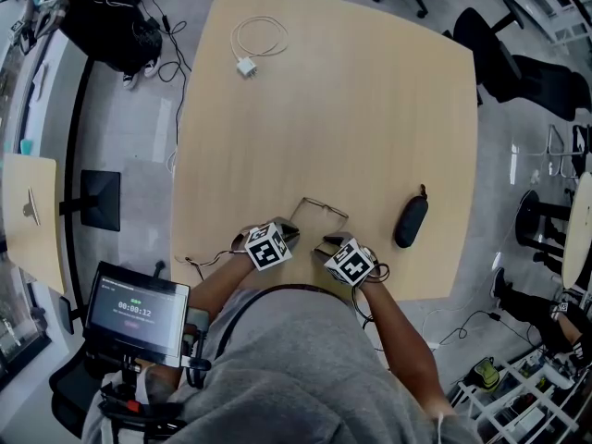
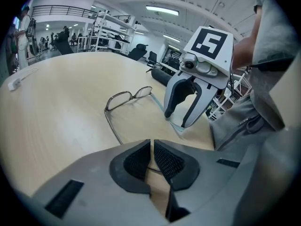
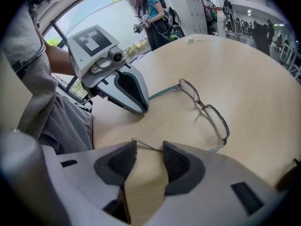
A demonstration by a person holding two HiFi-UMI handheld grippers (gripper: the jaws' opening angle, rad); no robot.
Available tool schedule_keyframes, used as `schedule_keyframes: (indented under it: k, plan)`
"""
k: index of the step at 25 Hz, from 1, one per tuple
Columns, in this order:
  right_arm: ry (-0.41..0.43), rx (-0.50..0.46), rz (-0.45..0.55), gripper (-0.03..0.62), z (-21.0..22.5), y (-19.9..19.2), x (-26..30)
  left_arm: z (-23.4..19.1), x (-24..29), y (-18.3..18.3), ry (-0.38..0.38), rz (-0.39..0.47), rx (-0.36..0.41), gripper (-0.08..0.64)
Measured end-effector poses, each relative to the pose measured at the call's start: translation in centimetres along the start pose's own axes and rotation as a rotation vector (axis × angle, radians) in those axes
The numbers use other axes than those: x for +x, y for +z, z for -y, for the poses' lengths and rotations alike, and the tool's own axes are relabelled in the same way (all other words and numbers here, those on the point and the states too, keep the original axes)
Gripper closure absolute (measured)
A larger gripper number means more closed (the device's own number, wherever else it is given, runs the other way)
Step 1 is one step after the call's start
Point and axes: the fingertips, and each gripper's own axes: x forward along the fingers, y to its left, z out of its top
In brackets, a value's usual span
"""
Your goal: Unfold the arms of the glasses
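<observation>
Thin metal-framed glasses (image 1: 324,213) lie on the pale wooden table (image 1: 370,109) just beyond both grippers, with both arms stretched back toward me. My left gripper (image 2: 152,147) is shut on the tip of one thin arm, which crosses between its pads. The frame (image 2: 127,98) rests lens-down ahead of it. My right gripper (image 3: 149,147) stands open, and the wire end of the other arm lies across the gap between its pads. The lenses (image 3: 209,112) show to its upper right. In the head view the left gripper (image 1: 287,232) and right gripper (image 1: 328,246) sit side by side near the table's front edge.
A black glasses case (image 1: 411,218) lies to the right of the glasses. A white charger with a coiled cable (image 1: 248,63) is at the far side of the table. A small screen (image 1: 137,311) hangs at my lower left. A person (image 3: 155,13) stands beyond the table.
</observation>
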Motion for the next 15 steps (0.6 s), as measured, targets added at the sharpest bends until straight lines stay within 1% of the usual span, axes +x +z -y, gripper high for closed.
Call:
schedule_keyframes:
  k: [8,15]
  plan:
    - [-0.005,-0.009,-0.003,0.416,0.07,-0.14,0.24,-0.37,-0.02,-0.12,0.021,0.002,0.0,0.552]
    - [0.009,-0.021,-0.016,0.416,-0.2,-0.7,-0.01,-0.4,-0.04,-0.12,0.027,0.004,-0.002,0.552]
